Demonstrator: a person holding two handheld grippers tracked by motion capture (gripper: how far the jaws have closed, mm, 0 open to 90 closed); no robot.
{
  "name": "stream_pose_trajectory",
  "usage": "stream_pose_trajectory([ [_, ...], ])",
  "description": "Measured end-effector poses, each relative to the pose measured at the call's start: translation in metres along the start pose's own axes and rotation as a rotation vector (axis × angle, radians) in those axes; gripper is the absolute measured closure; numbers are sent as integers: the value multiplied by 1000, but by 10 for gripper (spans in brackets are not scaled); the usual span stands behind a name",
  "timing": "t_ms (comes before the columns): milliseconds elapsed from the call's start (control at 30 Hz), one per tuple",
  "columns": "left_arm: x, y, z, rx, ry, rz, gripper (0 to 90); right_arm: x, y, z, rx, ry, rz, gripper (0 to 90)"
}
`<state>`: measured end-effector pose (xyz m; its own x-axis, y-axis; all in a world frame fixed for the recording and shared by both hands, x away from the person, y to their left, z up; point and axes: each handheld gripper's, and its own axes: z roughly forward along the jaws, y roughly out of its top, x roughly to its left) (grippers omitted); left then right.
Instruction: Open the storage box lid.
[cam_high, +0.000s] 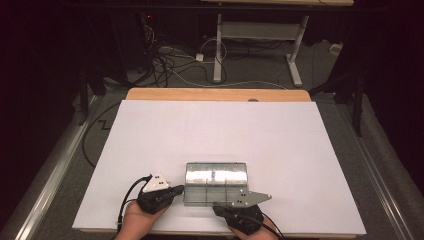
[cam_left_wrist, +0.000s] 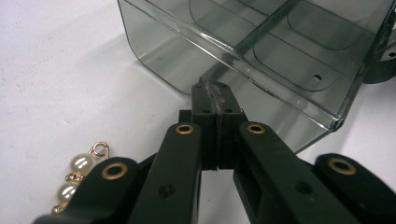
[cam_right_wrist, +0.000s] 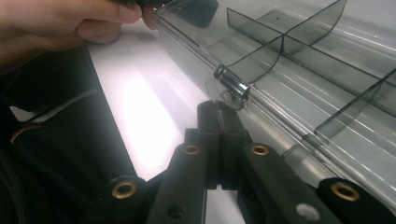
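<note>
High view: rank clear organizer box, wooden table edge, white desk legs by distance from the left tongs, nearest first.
1. Clear organizer box: just right of the left tongs, at the sheet's near edge.
2. Wooden table edge: far side, beyond the white sheet.
3. White desk legs: on the floor behind the table, farthest back.

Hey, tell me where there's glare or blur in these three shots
High view: the box lid shines bright, and the room behind is dark. Right gripper view: the white table beside the box is washed out. Left gripper view: the pearl pin at the edge looks slightly soft.
</note>
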<state>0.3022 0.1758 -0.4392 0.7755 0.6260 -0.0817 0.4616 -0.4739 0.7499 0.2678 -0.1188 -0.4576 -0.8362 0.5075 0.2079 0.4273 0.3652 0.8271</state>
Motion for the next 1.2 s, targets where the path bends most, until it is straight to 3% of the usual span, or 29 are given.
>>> stream_pose_trajectory([
  [567, 1, 1, -1, -10, -5, -2, 874, 0, -1, -1, -8, -5, 8, 900],
  [1200, 1, 1, -1, -8, 0, 2, 874, -1, -1, -4, -45, 21, 9, 900],
])
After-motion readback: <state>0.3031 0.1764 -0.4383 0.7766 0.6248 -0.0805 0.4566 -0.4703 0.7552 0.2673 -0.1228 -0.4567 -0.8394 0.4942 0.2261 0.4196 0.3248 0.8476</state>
